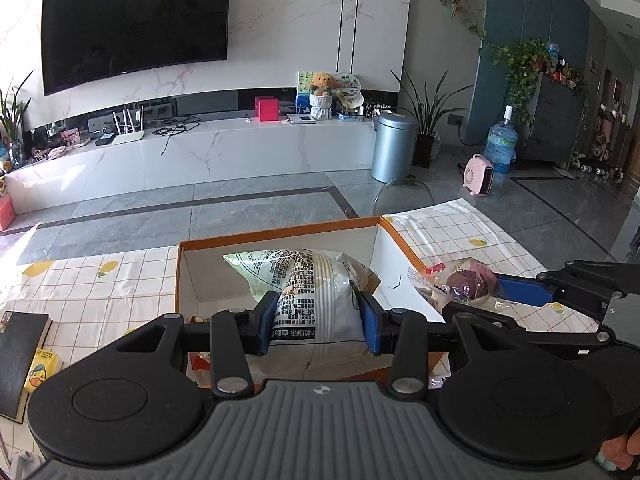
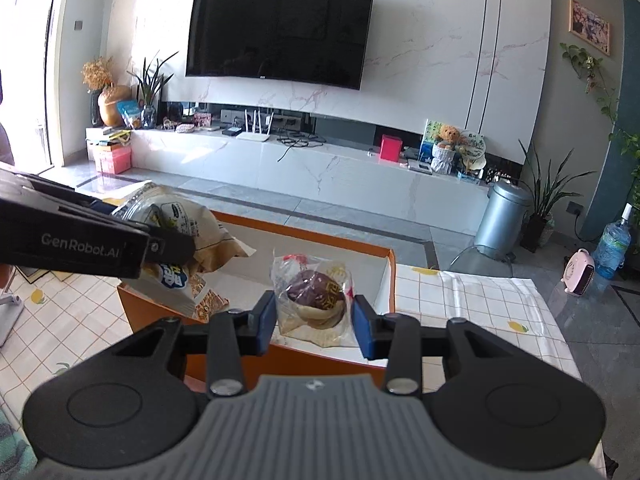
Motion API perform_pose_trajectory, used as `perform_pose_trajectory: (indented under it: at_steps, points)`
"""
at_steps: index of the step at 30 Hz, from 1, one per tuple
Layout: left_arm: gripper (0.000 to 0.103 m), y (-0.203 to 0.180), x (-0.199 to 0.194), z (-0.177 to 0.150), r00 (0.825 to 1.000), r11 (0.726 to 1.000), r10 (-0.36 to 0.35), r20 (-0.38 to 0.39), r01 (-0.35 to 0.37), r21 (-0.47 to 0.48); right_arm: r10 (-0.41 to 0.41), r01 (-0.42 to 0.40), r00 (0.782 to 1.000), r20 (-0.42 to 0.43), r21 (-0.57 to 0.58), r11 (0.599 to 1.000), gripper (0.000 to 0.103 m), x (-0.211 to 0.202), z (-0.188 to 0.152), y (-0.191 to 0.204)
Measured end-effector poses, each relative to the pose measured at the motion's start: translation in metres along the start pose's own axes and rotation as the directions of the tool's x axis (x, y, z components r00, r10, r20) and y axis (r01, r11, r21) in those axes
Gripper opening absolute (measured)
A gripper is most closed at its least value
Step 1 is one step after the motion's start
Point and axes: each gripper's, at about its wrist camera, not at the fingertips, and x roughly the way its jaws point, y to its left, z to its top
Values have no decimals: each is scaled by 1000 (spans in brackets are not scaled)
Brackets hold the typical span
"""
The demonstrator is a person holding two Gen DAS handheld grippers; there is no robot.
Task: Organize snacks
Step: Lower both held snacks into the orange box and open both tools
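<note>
Gripping a puffy white snack bag (image 1: 316, 300) printed with dense black text, the left tongs (image 1: 318, 318) press their blue pads into its crinkled sides, and the bag hangs over the open box (image 1: 280, 240). That box is a shallow cardboard rectangle, orange outside and plain white inside, sitting on the desk (image 1: 460, 228) under a white cloth with a thin grid and small yellow lemons. At 3 o'clock in the left view, the right tongs (image 1: 476, 292) reach in, closed on a clear plastic packet (image 1: 464, 284) with a round purple bun inside.

From the right wrist view, the right tongs (image 2: 314, 316) clamp that glossy packet (image 2: 314, 296) between blue pads; the bun looks soft and domed, dark purple on top and pale below, and it hangs above the box's (image 2: 380, 276) white floor near its right wall. At 9 o'clock the left tongs (image 2: 168, 246) cross the view, a black arm with pale lettering, with the snack bag (image 2: 188, 240) bulging around them.

On the desk at 8 o'clock of the left view lie a dark flat book (image 1: 20, 356) and a small yellow carton (image 1: 42, 370). Beyond the desk runs grey polished floor tile, then a long white marbled cabinet (image 1: 220, 156). A cylindrical metal bin (image 1: 392, 146) stands at 1 o'clock, and a wide black television (image 1: 136, 24) hangs on the veined wall at 11 o'clock.
</note>
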Motion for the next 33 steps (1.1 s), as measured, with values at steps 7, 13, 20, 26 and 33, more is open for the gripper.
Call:
perform_pose_trajectory:
  at_steps: [7, 13, 20, 26, 33]
  points:
    - [48, 8, 35, 11, 995, 1000, -31, -90, 31, -4, 24, -31, 990, -137, -44, 999, 38, 48, 21, -11]
    - [48, 14, 64, 14, 984, 999, -52, -168, 52, -5, 34, -57, 968, -250, -82, 995, 38, 91, 30, -10]
    - [48, 30, 101, 9, 947, 996, -87, -309, 75, -50, 50, -72, 912, -408, -37, 997, 38, 144, 30, -19]
    - [48, 37, 125, 7, 919, 994, -97, -381, 69, -87, 84, -112, 863, -498, -26, 993, 38, 174, 24, -19]
    - [48, 37, 141, 2, 893, 996, -87, -441, 67, -63, 121, -162, 806, -580, -20, 987, 38, 200, 18, -17]
